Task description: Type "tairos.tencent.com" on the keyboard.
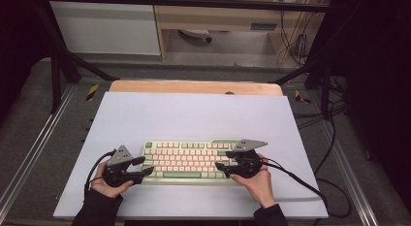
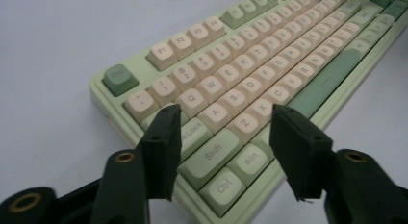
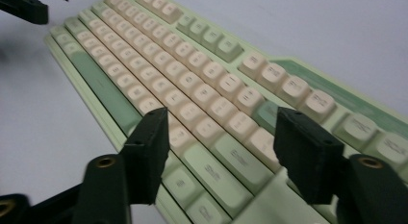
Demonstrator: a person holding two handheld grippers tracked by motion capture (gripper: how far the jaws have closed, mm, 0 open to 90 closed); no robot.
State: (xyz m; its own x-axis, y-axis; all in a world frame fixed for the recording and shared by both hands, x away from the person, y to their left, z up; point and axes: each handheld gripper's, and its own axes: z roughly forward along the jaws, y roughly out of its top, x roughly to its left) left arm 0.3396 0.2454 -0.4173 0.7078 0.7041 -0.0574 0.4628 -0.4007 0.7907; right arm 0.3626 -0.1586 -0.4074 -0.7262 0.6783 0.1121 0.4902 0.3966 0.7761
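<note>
Reading key legends on the keyboard (image 2: 250, 84) needs the left gripper (image 2: 223, 137) view.

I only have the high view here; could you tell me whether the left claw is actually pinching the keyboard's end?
Observer: No. In the left gripper view, the left claw stands open, its pads above the corner of the keyboard and off the keys.
Operator: Thank you. Which keys lie under it?
Observer: Shift, Ctrl and Win, near the Z key.
Operator: And the right claw, please?
Observer: The right claw is open too, hovering over the keyboard's other end, clamping nothing.
</note>
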